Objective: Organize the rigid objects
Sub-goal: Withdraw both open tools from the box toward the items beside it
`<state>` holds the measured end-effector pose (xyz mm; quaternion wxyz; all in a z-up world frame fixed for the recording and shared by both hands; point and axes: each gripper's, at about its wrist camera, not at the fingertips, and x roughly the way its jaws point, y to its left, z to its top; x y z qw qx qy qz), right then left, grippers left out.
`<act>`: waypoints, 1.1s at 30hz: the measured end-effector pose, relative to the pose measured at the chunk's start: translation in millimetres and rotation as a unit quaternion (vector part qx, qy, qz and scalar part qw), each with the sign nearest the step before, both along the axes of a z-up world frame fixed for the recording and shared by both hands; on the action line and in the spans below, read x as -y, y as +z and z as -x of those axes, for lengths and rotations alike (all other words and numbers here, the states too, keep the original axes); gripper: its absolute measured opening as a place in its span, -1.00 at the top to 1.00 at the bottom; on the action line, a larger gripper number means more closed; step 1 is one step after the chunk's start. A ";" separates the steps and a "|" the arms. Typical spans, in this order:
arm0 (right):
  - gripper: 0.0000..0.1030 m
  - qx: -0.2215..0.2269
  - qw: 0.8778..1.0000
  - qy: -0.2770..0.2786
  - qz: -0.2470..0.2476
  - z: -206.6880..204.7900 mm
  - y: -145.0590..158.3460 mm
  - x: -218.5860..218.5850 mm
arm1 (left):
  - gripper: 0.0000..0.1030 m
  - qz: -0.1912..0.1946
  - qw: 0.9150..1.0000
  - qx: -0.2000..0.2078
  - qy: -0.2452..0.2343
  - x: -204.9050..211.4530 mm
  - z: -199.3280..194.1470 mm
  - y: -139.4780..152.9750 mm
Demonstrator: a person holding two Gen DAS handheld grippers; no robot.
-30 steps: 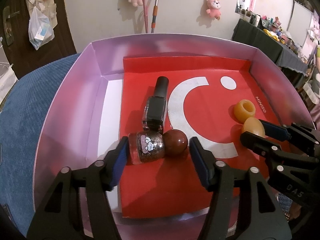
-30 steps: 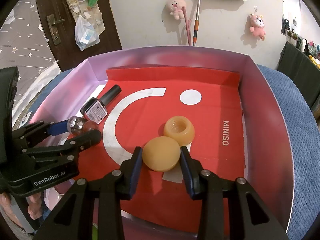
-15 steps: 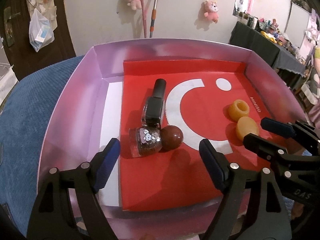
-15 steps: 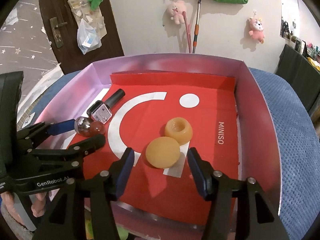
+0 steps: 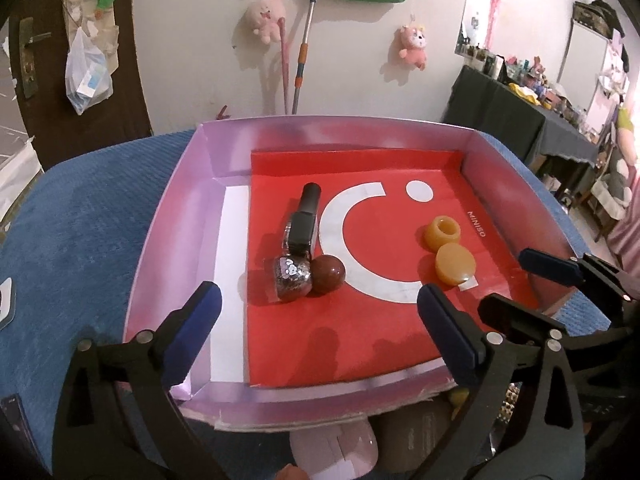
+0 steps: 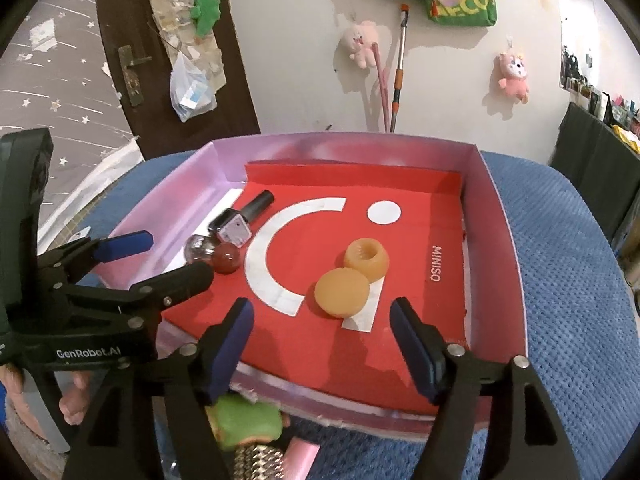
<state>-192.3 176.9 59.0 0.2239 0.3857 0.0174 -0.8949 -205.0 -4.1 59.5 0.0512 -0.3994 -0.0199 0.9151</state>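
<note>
With both sets of jaws opening and nothing between them, the left gripper point(image 5: 316, 320) and right gripper point(image 6: 320, 336) look to be at the release step. Two nail-polish bottles point(image 5: 294, 276) lie mid-left in the box point(image 5: 168, 240), the amber jar point(image 6: 366, 260) and its lid point(image 6: 341, 291) centre-right; the next move calls for fetching another item

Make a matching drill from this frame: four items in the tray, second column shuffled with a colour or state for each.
1. tall bottle
2. glitter bottle
3. orange ring
4. orange disc

a. hollow opening facing up
b. black cap, lying along the red liner
c. round dark red cap
d. solid flat top, nearer the grippers

Pairs: 1-b, 2-c, 3-a, 4-d
</note>
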 end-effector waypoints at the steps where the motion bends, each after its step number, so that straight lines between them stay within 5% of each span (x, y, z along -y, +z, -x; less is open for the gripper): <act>1: -0.48 -0.003 1.000 0.001 0.001 -2.3 1.6 -0.1 | -0.94 0.000 1.000 -0.001 0.001 0.7 -1.0 0.6; 19: -0.96 -0.035 0.999 0.012 0.019 -36.7 19.4 -2.5 | -1.00 -0.005 1.000 -0.014 0.007 7.8 -22.9 5.1; 33: -1.00 -0.040 0.999 0.012 0.035 -54.5 21.0 -7.2 | -1.00 -0.008 1.000 -0.019 0.014 10.0 -36.9 5.3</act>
